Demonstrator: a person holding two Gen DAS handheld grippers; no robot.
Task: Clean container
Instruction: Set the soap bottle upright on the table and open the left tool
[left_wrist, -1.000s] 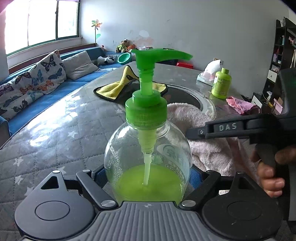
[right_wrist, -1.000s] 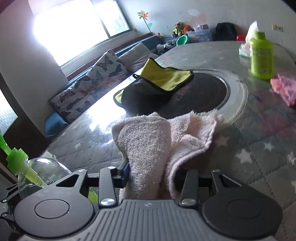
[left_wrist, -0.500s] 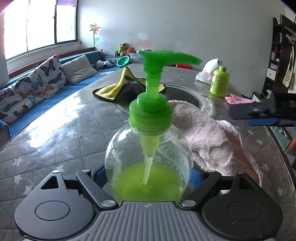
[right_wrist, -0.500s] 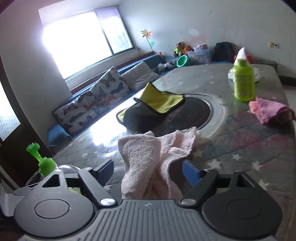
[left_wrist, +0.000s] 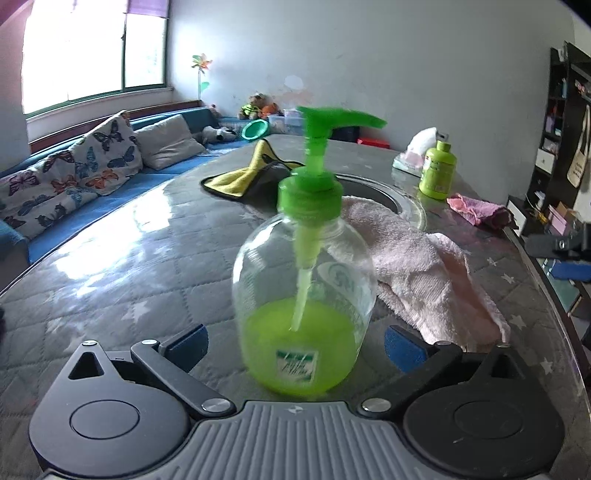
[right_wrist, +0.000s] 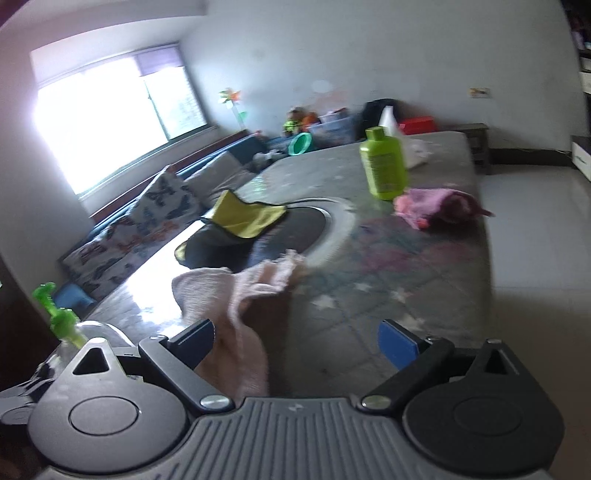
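Soap bottle now stands free; left tool has opened wide. Right tool also spread, dropping the towel. Wiping looks over.

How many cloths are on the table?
3: a pink towel beside the pump bottle, a yellow cloth at the black disc's far edge, and a purple rag by the green bottle.
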